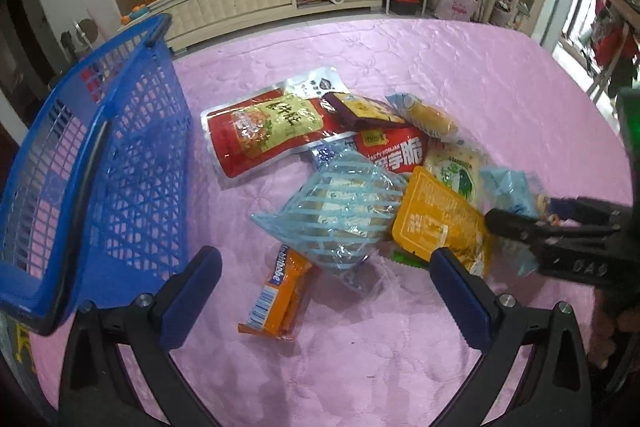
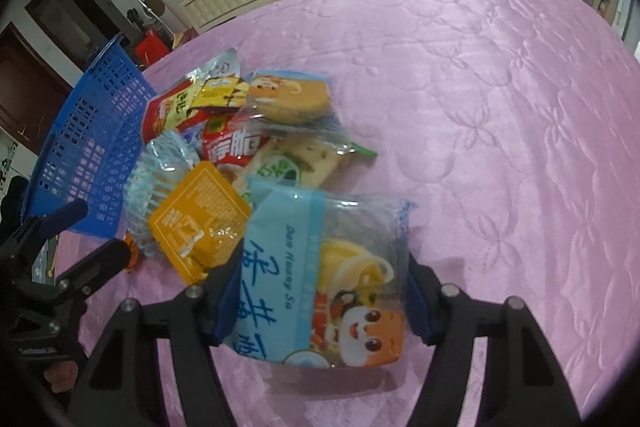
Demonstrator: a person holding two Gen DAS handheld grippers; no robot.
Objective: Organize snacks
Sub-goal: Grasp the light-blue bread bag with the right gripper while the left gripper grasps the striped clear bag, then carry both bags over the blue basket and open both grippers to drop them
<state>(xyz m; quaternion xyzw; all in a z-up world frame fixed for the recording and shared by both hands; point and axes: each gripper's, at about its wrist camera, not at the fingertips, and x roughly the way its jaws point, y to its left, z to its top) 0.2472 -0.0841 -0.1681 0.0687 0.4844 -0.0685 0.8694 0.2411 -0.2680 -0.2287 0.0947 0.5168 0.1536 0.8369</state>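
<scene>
The right gripper pinches a light-blue cake packet — pads against both edges. The left gripper hangs spread above the orange wafer bar, beside the blue basket.

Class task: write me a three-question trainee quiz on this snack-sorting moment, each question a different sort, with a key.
1. True or false: the blue basket already holds snacks.
2. Which pack sits between the right gripper's fingers?
A. red pouch
B. light-blue pastry pack
C. orange bar
3. Fill in: the left gripper hangs open above the ____ bar.

Key: 1 false, none show inside it; 2 B; 3 orange.
</scene>
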